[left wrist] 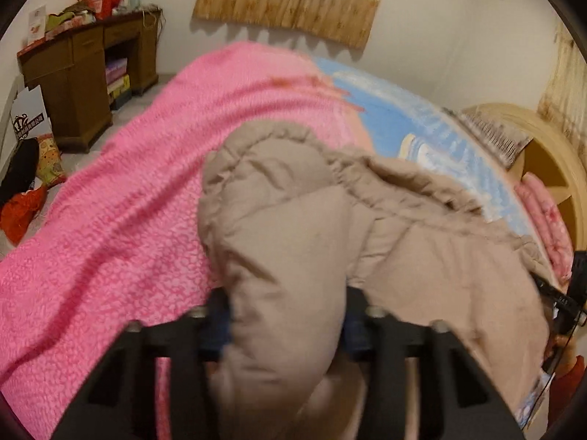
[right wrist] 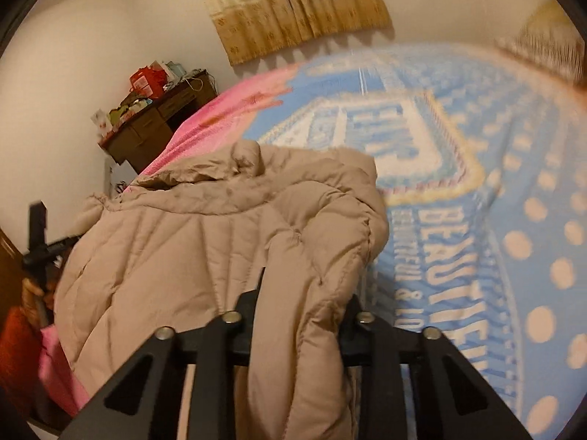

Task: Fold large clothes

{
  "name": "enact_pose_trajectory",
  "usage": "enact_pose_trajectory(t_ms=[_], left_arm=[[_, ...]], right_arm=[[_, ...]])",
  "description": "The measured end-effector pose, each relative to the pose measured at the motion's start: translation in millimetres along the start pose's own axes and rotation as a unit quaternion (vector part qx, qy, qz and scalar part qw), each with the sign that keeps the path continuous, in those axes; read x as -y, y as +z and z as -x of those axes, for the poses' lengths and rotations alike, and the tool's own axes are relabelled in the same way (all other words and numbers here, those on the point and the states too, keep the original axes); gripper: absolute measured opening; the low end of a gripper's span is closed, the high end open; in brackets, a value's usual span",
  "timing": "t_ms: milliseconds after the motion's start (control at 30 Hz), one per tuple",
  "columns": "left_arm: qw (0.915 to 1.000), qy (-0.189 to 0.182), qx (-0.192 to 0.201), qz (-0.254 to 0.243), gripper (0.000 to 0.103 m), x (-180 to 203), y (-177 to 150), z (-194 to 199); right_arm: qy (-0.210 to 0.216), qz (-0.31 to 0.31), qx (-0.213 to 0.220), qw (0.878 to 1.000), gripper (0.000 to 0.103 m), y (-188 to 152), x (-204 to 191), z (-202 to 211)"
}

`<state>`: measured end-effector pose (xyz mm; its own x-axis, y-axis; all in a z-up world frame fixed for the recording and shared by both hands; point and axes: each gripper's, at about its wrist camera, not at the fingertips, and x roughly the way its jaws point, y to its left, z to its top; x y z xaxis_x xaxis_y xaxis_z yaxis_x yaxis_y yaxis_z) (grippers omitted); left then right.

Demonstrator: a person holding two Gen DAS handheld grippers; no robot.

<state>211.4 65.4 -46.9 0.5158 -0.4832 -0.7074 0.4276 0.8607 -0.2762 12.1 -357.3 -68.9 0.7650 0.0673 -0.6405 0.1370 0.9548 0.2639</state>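
A beige padded jacket (left wrist: 422, 242) lies bunched on a bed. My left gripper (left wrist: 288, 315) is shut on a thick fold of it, which bulges up between the black fingers and hides the pads. In the right wrist view the same jacket (right wrist: 190, 242) spreads to the left, and my right gripper (right wrist: 301, 311) is shut on its puffy right edge. The other gripper (right wrist: 40, 249) shows at the far left there, held by a hand with a red sleeve (right wrist: 18, 348).
A pink blanket (left wrist: 121, 198) covers the bed's left part and a blue printed one (right wrist: 477, 190) the right. A brown desk (left wrist: 80, 73) piled with bags stands by the wall, with clutter on the floor (left wrist: 29, 190). A rounded wooden headboard (left wrist: 550, 154) is at right.
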Motion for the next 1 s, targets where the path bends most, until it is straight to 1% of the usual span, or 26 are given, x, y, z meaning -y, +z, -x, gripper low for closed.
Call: enact_pose_trajectory(t_ms=[33,67,100,167,200,233,300,367,433,467,533,567,600,633,667,700,733,800,833,867,900,933,1000], left_arm=[[0.9998,-0.012,0.016,0.005,0.028,0,-2,12],[0.9994,-0.022,0.026,0.010,0.022,-1,-2,21],[0.9985,-0.035,0.038,0.016,0.019,-2,-1,30],[0.9957,-0.055,0.072,0.019,0.017,2,2,53],[0.9947,-0.059,0.082,0.018,0.017,4,3,58],[0.9934,-0.063,0.094,0.016,0.017,7,7,66],[0.9902,-0.066,0.122,0.016,0.017,12,17,79],[0.9867,-0.061,0.149,0.020,0.017,15,31,84],[0.9853,-0.047,0.161,0.035,0.017,12,47,76],[0.9851,-0.038,0.161,0.046,0.017,9,56,67],[0.9864,-0.002,0.154,0.059,0.018,3,67,40],[0.9879,0.024,0.141,0.061,0.018,2,70,19],[0.9895,0.047,0.121,0.063,0.018,2,71,-3],[0.9905,0.078,0.095,0.062,0.019,2,69,-32],[0.9900,0.105,0.077,0.055,0.023,2,66,-52],[0.9879,0.136,0.064,0.037,0.032,4,60,-74],[0.9849,0.161,0.062,0.017,0.037,6,53,-92],[0.9812,0.178,0.073,0.017,0.044,8,50,-98],[0.9801,0.183,0.074,0.018,0.046,8,50,-99],[0.9817,0.175,0.069,0.027,0.051,3,51,-102],[0.9831,0.167,0.065,0.037,0.057,-1,50,-102],[0.9853,0.150,0.060,0.054,0.058,-10,51,-103],[0.9871,0.126,0.056,0.081,0.063,-18,45,-100]], right_arm=[[0.005,0.008,0.012,1.000,0.018,0,-7,10],[0.007,0.015,0.024,1.000,0.017,3,-13,19],[0.007,0.022,0.035,0.999,0.017,6,-20,28],[0.015,0.037,0.067,0.997,0.016,18,-35,46],[0.021,0.045,0.086,0.995,0.016,27,-42,58],[0.022,0.050,0.097,0.994,0.016,33,-47,64],[0.020,0.067,0.124,0.990,0.016,53,-57,73],[0.004,0.073,0.138,0.988,0.016,72,-62,66],[-0.010,0.060,0.146,0.987,0.016,92,-56,51],[-0.022,0.056,0.148,0.987,0.016,98,-52,42],[-0.041,0.047,0.138,0.988,0.016,107,-38,10],[-0.050,0.041,0.125,0.990,0.016,109,-30,-7],[-0.062,0.038,0.103,0.992,0.016,107,-23,-35],[-0.083,0.049,0.083,0.992,0.016,102,-21,-58],[-0.107,0.067,0.064,0.990,0.016,94,-19,-80],[-0.125,0.086,0.044,0.987,0.019,84,-16,-102],[-0.124,0.086,0.028,0.988,0.026,75,-10,-120],[-0.113,0.064,0.027,0.991,0.027,80,0,-122],[-0.099,0.048,0.019,0.994,0.031,81,7,-123],[-0.078,0.027,0.013,0.997,0.032,82,16,-124],[-0.055,-0.001,0.006,0.998,0.036,83,29,-125],[-0.040,-0.021,0.002,0.999,0.039,83,37,-126],[-0.017,-0.050,-0.002,0.999,0.042,83,50,-128]])
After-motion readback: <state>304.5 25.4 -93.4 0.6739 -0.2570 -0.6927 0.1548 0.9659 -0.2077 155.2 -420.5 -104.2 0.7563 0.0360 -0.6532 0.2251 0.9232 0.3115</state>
